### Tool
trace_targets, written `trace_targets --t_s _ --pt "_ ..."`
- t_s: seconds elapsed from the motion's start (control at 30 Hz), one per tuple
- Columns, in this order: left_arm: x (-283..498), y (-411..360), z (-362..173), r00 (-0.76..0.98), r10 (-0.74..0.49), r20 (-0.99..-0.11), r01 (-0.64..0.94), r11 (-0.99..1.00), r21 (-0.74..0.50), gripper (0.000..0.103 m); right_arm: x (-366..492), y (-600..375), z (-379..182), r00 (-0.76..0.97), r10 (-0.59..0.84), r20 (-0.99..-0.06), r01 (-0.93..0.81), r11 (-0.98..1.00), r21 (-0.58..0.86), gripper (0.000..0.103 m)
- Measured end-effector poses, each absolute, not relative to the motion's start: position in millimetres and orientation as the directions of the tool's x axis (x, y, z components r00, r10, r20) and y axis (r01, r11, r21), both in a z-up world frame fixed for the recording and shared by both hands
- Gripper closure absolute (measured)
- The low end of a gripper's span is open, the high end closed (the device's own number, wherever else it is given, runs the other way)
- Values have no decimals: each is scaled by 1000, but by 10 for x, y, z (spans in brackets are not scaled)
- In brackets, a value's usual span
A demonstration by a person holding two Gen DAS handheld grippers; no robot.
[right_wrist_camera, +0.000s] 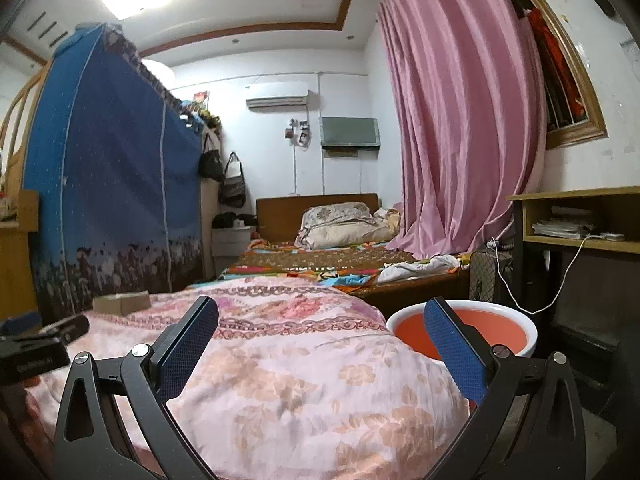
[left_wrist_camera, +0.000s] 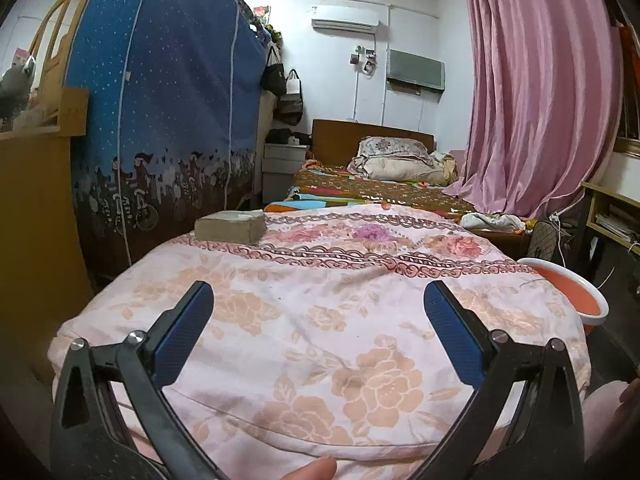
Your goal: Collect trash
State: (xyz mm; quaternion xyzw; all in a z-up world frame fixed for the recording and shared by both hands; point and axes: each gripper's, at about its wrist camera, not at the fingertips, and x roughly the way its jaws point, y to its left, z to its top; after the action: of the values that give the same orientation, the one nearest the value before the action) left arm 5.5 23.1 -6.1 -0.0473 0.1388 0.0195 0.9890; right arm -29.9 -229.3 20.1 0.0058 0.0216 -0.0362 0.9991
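Note:
My left gripper point(left_wrist_camera: 319, 300) is open and empty, held over a pink floral quilt point(left_wrist_camera: 320, 320). A grey-brown tissue pack point(left_wrist_camera: 231, 225) lies at the quilt's far left edge, well ahead of the left fingers; it also shows in the right wrist view point(right_wrist_camera: 122, 302). My right gripper point(right_wrist_camera: 321, 318) is open and empty above the quilt point(right_wrist_camera: 280, 380). An orange basin with a white rim point(right_wrist_camera: 496, 332) stands on the floor just behind the right finger; it also shows in the left wrist view point(left_wrist_camera: 576, 292). No clear piece of trash shows on the quilt.
A blue fabric wardrobe point(left_wrist_camera: 160, 100) stands at the left. A bed with pillows point(left_wrist_camera: 396, 160) lies ahead, with a white cloth point(left_wrist_camera: 492, 222) on its near corner. A pink curtain point(left_wrist_camera: 536, 80) hangs at the right beside a wooden shelf desk point(right_wrist_camera: 580, 220). The left gripper's body point(right_wrist_camera: 36, 348) shows at left.

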Motion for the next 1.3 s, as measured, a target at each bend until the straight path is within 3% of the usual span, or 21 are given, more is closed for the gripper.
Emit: trace_targets --t_s 0.23,1.3 --pt "52 232 -70 961 33 -275 -56 995 -77 12 -213 -2208 134 994 -60 -93 57 998 -25 0" --pt "31 196 -82 966 39 -255 -51 998 -40 12 -177 -2243 103 990 -74 -124 74 997 -3 0"
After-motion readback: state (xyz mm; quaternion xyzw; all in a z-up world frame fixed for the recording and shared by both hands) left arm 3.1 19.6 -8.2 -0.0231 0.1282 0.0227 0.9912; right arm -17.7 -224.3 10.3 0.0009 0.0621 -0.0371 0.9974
